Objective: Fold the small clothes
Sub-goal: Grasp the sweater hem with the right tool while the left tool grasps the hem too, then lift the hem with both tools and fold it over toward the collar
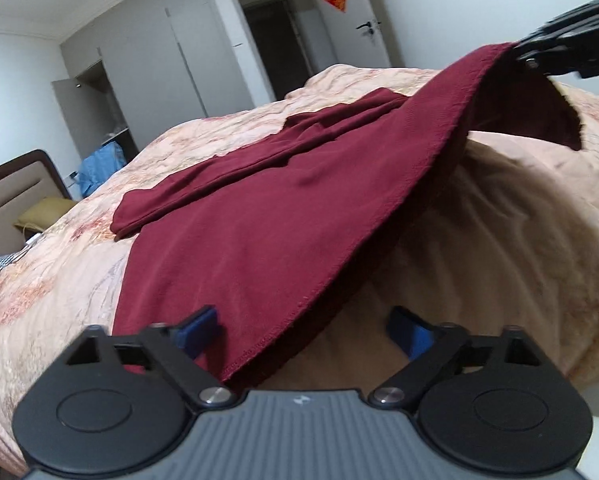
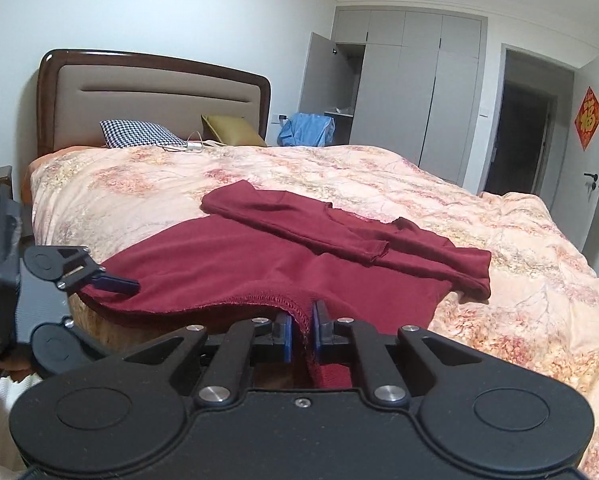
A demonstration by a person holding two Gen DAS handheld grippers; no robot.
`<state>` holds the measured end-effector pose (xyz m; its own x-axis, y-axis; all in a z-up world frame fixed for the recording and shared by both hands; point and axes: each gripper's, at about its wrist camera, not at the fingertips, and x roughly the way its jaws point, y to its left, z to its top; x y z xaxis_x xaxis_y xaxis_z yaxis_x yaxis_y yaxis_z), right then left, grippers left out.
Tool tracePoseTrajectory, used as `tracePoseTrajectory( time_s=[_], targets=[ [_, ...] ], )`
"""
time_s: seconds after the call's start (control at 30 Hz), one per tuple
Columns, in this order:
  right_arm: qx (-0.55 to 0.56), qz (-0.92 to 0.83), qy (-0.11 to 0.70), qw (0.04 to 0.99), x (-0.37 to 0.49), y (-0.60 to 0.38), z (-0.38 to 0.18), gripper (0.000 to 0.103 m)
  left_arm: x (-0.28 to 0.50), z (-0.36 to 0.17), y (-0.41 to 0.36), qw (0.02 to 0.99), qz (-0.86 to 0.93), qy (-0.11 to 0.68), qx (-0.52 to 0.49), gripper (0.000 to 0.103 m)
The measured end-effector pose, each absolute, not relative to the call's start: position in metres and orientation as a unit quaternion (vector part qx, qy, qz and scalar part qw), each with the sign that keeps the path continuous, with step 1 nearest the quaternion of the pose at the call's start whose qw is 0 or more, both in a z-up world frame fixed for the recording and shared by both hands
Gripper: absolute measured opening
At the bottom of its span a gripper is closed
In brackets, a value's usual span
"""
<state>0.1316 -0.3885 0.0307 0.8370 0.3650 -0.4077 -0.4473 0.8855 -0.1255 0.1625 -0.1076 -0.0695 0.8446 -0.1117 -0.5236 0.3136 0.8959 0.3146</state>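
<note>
Right now your right gripper (image 2: 302,326) is pinched tight on the hem of the dark red garment (image 2: 259,264), lifting that edge off the bed (image 2: 499,240). Your left gripper (image 1: 303,328) stands wide apart at the garment's other hem corner, the cloth lying between its blue fingers (image 1: 197,330) without being pressed. Both sleeves lie folded across the garment's body, which is spread over the floral quilt.
</note>
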Motion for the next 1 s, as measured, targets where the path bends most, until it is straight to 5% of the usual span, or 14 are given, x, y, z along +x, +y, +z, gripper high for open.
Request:
tracePoseTrajectory(
  time_s=[0.4, 0.53, 0.63, 0.73, 0.8, 0.93, 0.97, 1.0],
  targets=[
    [-0.117, 0.198, 0.199, 0.953, 0.119, -0.394, 0.016, 0.010, 0.149, -0.075, -0.063, 0.945, -0.045, 0.213, 0.243, 0.053],
    [-0.207, 0.183, 0.204, 0.939, 0.109, -0.379, -0.012, 0.011, 0.149, -0.074, -0.057, 0.938, -0.046, 0.216, 0.266, 0.021],
    [-0.270, 0.183, 0.206, 0.923, 0.101, -0.368, -0.038, 0.012, 0.149, -0.070, -0.053, 0.936, -0.053, 0.213, 0.275, 0.009],
    [-0.315, 0.172, 0.204, 0.911, 0.096, -0.360, -0.063, 0.026, 0.149, -0.063, -0.049, 0.938, -0.059, 0.211, 0.270, 0.006],
    [-0.342, 0.158, 0.201, 0.905, 0.094, -0.355, -0.076, 0.047, 0.151, -0.057, -0.047, 0.940, -0.060, 0.211, 0.262, 0.005],
    [-0.378, 0.141, 0.172, 0.899, 0.088, -0.351, -0.092, 0.050, 0.155, -0.042, -0.042, 0.944, -0.057, 0.203, 0.253, 0.005],
    [-0.384, 0.139, 0.167, 0.898, 0.087, -0.352, -0.094, 0.047, 0.155, -0.038, -0.042, 0.945, -0.056, 0.199, 0.252, 0.005],
    [-0.384, 0.138, 0.166, 0.898, 0.086, -0.352, -0.095, 0.034, 0.154, -0.034, -0.041, 0.946, -0.055, 0.194, 0.252, 0.005]
  ],
)
